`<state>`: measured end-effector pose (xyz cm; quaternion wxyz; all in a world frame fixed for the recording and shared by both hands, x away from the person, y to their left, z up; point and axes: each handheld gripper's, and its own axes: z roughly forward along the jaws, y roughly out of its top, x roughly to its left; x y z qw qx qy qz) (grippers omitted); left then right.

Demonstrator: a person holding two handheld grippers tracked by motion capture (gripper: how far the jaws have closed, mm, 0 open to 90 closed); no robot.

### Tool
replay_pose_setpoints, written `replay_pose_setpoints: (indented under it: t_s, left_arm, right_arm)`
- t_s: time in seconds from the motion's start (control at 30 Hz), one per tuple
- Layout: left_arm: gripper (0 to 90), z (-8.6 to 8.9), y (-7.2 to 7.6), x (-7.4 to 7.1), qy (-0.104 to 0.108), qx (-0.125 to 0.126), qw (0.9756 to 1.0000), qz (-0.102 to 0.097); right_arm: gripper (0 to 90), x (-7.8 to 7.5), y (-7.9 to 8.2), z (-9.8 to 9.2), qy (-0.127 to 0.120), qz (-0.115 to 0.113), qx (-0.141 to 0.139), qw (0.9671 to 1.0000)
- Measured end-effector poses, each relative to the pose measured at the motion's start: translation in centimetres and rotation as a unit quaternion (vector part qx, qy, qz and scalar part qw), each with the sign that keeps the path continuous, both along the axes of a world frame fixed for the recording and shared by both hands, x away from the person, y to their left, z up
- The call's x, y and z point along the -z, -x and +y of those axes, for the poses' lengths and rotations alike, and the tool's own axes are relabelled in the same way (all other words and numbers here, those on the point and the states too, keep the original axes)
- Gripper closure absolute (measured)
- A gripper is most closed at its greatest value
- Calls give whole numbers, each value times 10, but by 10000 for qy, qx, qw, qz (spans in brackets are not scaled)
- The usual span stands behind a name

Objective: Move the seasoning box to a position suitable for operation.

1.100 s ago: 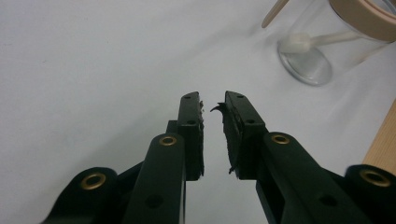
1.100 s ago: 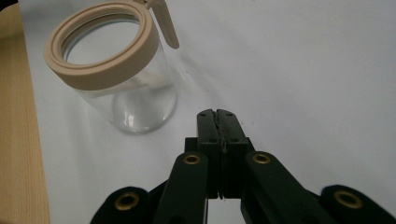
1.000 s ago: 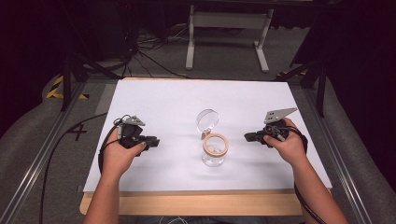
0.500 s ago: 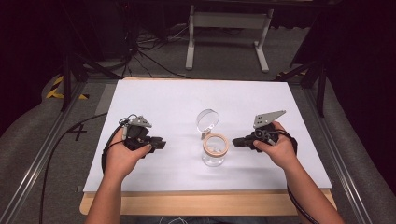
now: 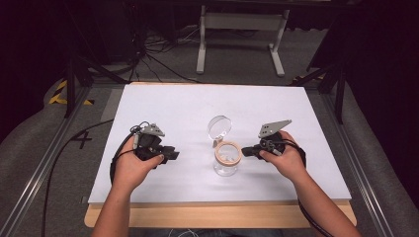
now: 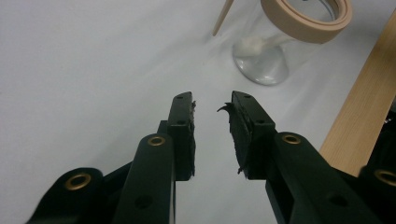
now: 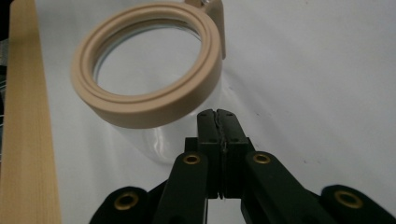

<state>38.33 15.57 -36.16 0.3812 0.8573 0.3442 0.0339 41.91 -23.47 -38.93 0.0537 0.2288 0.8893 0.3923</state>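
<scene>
The glass jar (image 5: pixel 227 160) with a beige rim stands just ahead of the right gripper (image 5: pixel 245 152), whose jaws are pressed together on nothing; its hinged clear lid (image 5: pixel 219 127) is tipped open behind the rim. The left gripper (image 5: pixel 173 154), well apart on the jar's other side, points toward it with jaws slightly parted above the white tabletop (image 5: pixel 178 108).
</scene>
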Motion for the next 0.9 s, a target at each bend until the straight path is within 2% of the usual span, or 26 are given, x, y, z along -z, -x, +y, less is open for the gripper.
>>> replay_pose_setpoints:
  t_s: [0.13,0.27,0.5,0.9]
  left_arm:
    - [706,1,-1,2,-8,14,10000,13]
    - [706,3,-3,5,-5,-57,10000,77]
    - [706,4,-3,6,-15,-60,9999,87]
    - [702,2,-4,6,9,-63,9999,94]
  right_arm:
    - [897,7,-3,0,44,-40,88,9999]
    - [897,16,-7,1,96,26,74,9999]
    - [897,19,-6,7,89,7,-44,10000]
    - [898,23,-5,10,228,55,-66,9997]
